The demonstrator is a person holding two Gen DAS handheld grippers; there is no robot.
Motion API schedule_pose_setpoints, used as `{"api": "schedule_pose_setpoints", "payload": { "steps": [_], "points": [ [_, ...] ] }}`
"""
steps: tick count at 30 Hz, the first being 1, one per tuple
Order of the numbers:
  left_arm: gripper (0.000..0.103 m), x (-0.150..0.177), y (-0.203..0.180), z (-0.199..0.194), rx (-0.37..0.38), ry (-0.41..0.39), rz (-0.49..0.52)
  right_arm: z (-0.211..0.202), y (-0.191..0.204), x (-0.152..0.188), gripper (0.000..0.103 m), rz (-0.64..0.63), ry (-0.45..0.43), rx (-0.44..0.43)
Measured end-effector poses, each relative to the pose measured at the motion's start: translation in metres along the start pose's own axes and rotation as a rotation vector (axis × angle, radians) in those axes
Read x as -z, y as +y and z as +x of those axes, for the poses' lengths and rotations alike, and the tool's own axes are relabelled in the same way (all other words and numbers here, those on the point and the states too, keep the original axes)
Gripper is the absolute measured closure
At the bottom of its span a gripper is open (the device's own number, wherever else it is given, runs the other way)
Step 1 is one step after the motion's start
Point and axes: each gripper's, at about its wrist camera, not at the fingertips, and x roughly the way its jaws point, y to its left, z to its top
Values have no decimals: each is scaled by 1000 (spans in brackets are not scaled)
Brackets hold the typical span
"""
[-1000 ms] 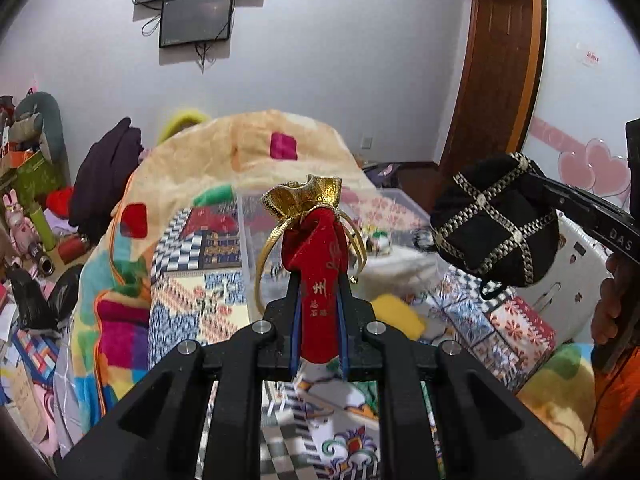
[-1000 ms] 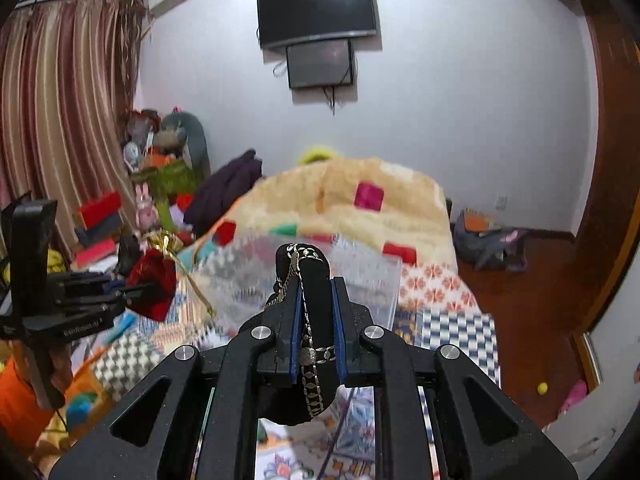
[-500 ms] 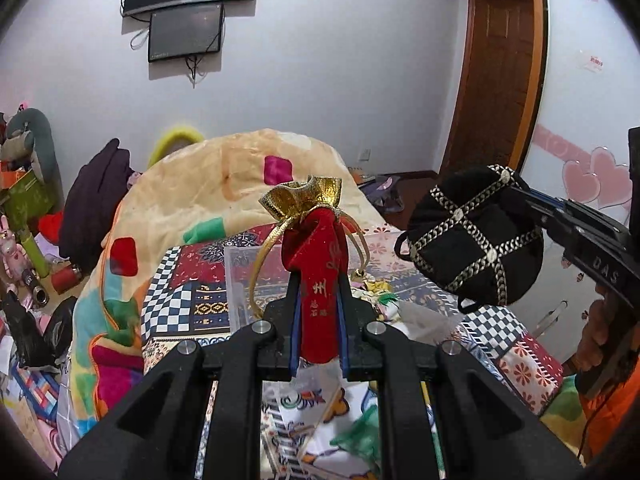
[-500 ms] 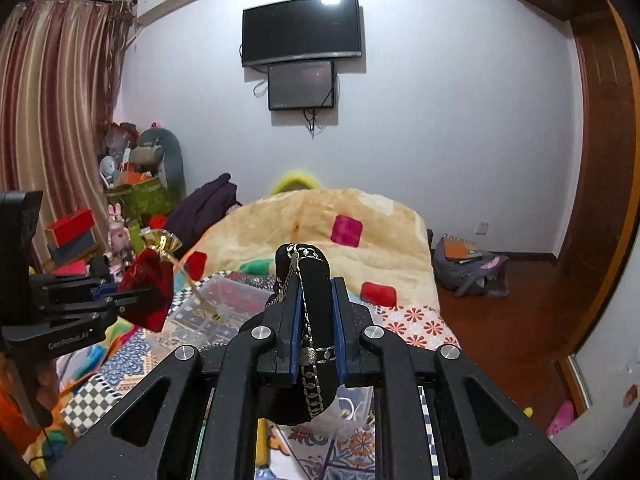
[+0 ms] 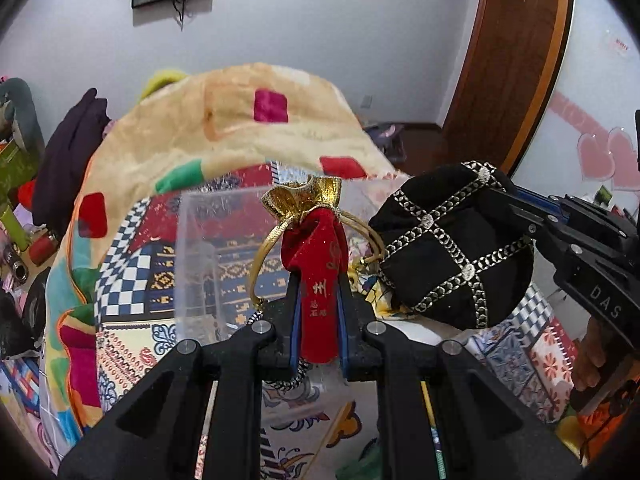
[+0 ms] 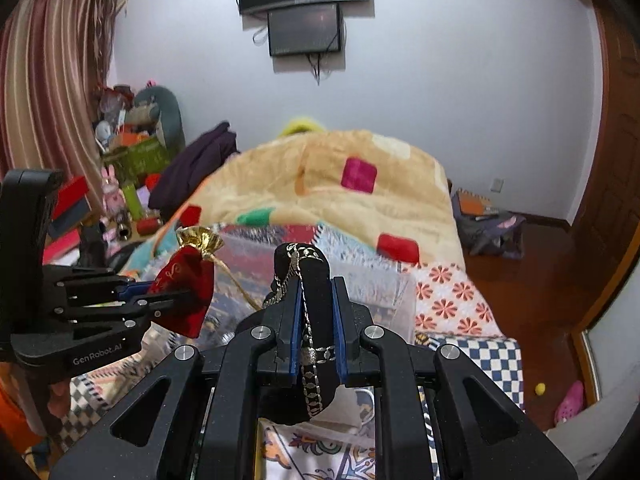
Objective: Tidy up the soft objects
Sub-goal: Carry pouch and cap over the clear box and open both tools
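Two pouches are in my grip: my left gripper (image 5: 316, 300) is clamped on the red velvet pouch (image 5: 318, 280) with its gold collar, and my right gripper (image 6: 314, 320) is closed on the black chain-trimmed pouch (image 6: 308, 312). Over the last second both views have tilted down again, so the clear plastic bin (image 5: 200, 248) on the bed (image 6: 452, 292) now sits closer, just ahead of both pouches. I judge that I am lining up over its near wall to drop them in.
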Motion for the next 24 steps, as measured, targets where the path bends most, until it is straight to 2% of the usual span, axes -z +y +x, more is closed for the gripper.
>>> {"api": "schedule_pose_setpoints", "payload": {
  "steps": [7, 11, 12, 14, 16, 19, 21, 24],
  "points": [
    [88, 0, -2, 20, -18, 38, 11, 25, -13, 5, 90, 20, 78, 42],
    [81, 1, -6, 22, -41, 38, 31, 36, -14, 11, 90, 4, 134, 88],
    [79, 1, -8, 21, -46, 36, 41, 37, -13, 12, 86, -3, 144, 99],
    [69, 3, -12, 17, -54, 25, 54, 35, -10, 13, 86, -21, 149, 116],
    [63, 4, -12, 13, -55, 15, 57, 32, -7, 13, 81, -42, 150, 135],
    [56, 5, -14, 3, -55, -5, 58, 26, -5, 12, 68, -49, 145, 130],
    [52, 6, -14, -6, -57, -26, 51, 18, -6, 10, 56, -41, 132, 117],
    [41, 6, -12, -18, -53, -54, 27, 5, -8, 7, 43, -19, 98, 83]
  ]
}}
